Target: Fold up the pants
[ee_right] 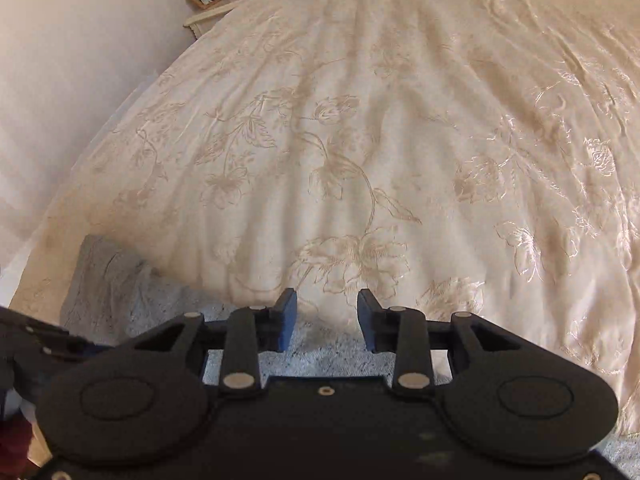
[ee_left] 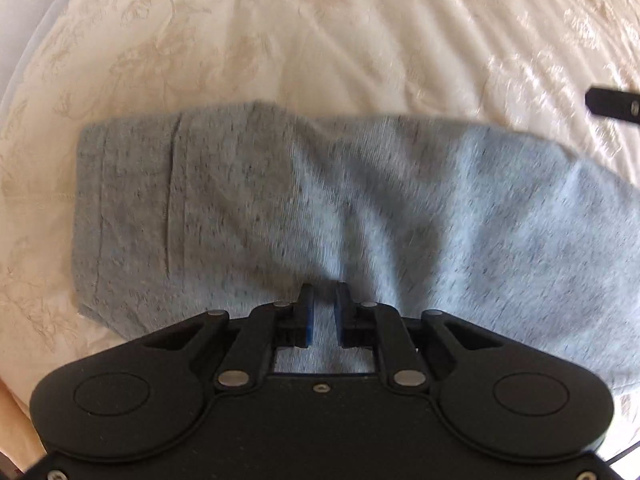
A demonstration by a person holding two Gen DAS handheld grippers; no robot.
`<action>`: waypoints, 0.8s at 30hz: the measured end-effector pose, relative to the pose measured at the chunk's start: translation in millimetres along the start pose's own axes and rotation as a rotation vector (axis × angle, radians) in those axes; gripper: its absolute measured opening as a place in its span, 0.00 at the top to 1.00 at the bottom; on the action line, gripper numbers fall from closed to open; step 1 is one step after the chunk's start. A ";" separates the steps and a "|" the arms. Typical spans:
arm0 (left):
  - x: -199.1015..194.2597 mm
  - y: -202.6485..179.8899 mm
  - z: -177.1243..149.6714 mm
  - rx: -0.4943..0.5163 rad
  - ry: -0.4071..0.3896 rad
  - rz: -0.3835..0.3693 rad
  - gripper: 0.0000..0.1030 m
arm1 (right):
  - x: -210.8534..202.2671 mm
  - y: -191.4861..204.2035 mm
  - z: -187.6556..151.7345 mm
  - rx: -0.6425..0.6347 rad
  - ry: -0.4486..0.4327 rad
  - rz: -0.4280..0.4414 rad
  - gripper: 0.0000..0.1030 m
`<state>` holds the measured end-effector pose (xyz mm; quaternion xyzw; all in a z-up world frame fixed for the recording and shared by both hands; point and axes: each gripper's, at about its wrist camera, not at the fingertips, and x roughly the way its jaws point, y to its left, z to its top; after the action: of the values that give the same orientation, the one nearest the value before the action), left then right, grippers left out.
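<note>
The heather-grey knit pants (ee_left: 280, 200) lie folded in a band across the cream floral-embroidered bedspread (ee_left: 280, 40), directly beneath the left tongs (ee_left: 323, 300). Those tongs point down, their blue pads nearly together, pinching a raised ridge of grey fabric. The right tongs (ee_right: 327, 312) stand parted and empty, the pants below and left of them.
</note>
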<state>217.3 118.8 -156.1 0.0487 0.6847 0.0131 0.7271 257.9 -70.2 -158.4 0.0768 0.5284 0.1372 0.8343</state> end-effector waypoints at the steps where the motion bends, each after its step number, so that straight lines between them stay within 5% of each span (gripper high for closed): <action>1: 10.2 3.4 -6.9 -0.014 0.021 -0.005 0.81 | 7.4 -0.1 2.9 -0.001 0.012 0.000 0.64; 13: -0.3 25.9 -15.5 -0.034 -0.044 -0.079 0.82 | 80.0 16.6 0.1 -0.042 0.247 0.030 0.62; 16: -29.7 39.5 4.2 -0.031 -0.134 -0.091 0.82 | 70.0 26.4 -13.6 -0.091 0.238 0.071 0.77; 17: -37.3 42.3 13.1 -0.041 -0.156 -0.099 0.82 | 65.7 28.4 -18.7 -0.086 0.235 0.089 0.89; 24: -40.5 38.5 87.1 -0.024 -0.182 -0.093 0.82 | 36.4 44.4 -51.8 -0.069 0.149 0.074 0.94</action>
<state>303.4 149.0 -107.4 0.0090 0.6173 -0.0171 0.7865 219.2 -17.6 -199.9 0.0573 0.5806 0.1914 0.7893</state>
